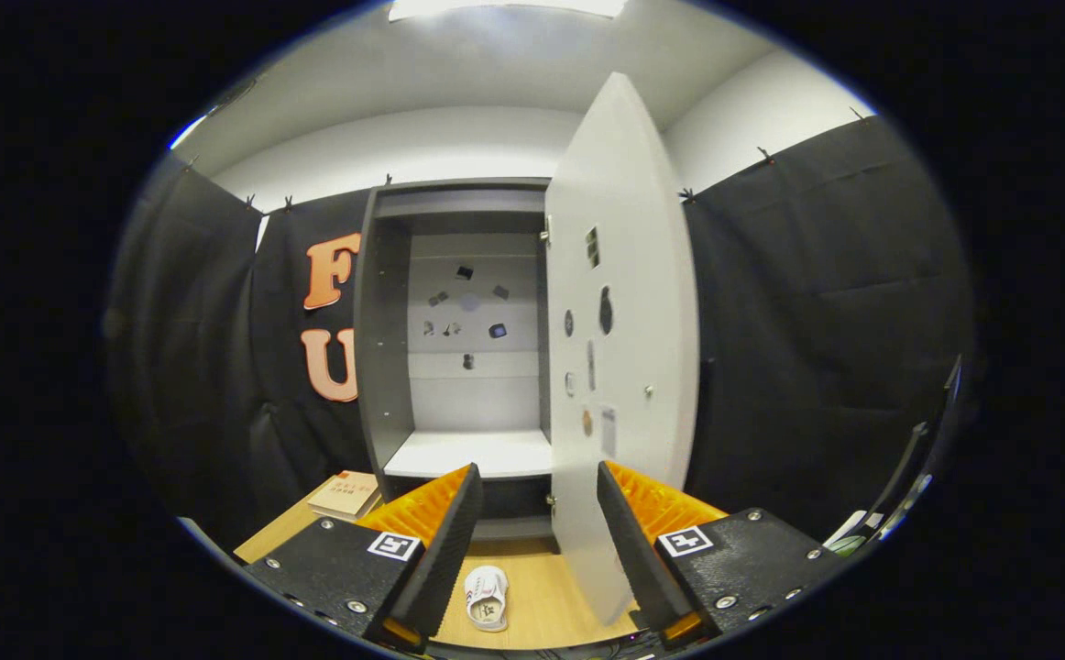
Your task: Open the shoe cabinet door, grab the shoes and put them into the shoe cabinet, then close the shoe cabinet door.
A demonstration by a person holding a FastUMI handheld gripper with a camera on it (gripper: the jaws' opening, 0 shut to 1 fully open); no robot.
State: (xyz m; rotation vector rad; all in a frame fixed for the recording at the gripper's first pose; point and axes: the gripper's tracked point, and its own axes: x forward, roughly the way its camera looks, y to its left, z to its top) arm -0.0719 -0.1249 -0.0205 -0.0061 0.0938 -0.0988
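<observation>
Black cloth lines the booth on both sides, with a pale wall and ceiling above, and a wooden floor (542,596) runs beneath the scene. Against the cloth stands the shoe cabinet (384,339), dark-framed, its pale interior shelf bare. Its door (624,367) is swung wide open, hinged on the right side of the opening and reaching forward toward the camera, small stickers scattered on its inner face. The tongs (540,527) are spread wide apart and hold nothing; the door's lower edge sits just beside the right finger, though contact cannot be judged. A white shoe (487,596) lies on the floor between the fingers, nearer the left one. A brown box (346,495) rests left of the cabinet's base.
</observation>
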